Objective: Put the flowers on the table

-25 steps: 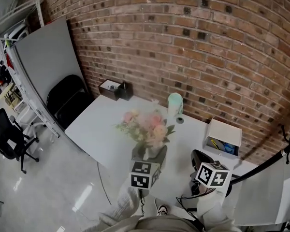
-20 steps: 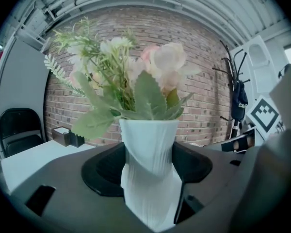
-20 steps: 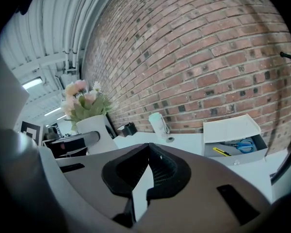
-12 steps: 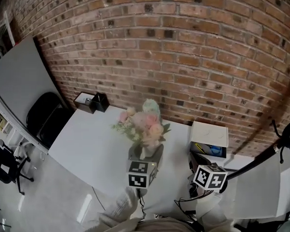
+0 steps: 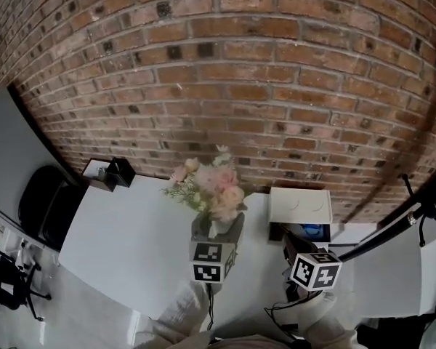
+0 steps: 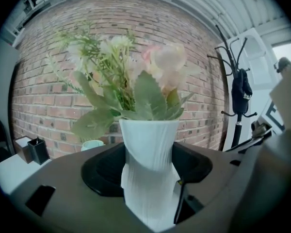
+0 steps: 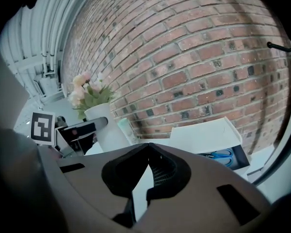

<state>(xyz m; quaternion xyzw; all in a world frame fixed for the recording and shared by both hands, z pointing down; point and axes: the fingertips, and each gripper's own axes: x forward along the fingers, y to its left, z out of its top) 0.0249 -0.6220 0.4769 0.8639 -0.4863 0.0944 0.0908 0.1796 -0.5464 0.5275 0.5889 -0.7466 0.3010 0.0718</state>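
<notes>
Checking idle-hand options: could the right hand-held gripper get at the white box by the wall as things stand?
Probably yes. The right hand-held gripper is empty, jaws together, and the white box lies just ahead with nothing between. The vase of flowers in the left hand-held gripper is off to one side.

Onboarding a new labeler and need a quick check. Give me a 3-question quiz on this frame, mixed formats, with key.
1. True or false: the left gripper is shut on the white vase holding the flowers.
2. What lies in the open white box? A) blue scissors B) a mug C) a phone
3. Fill in: the right gripper has its jaws ___, with nothing between them.
Key: 1 true; 2 A; 3 together.
</notes>
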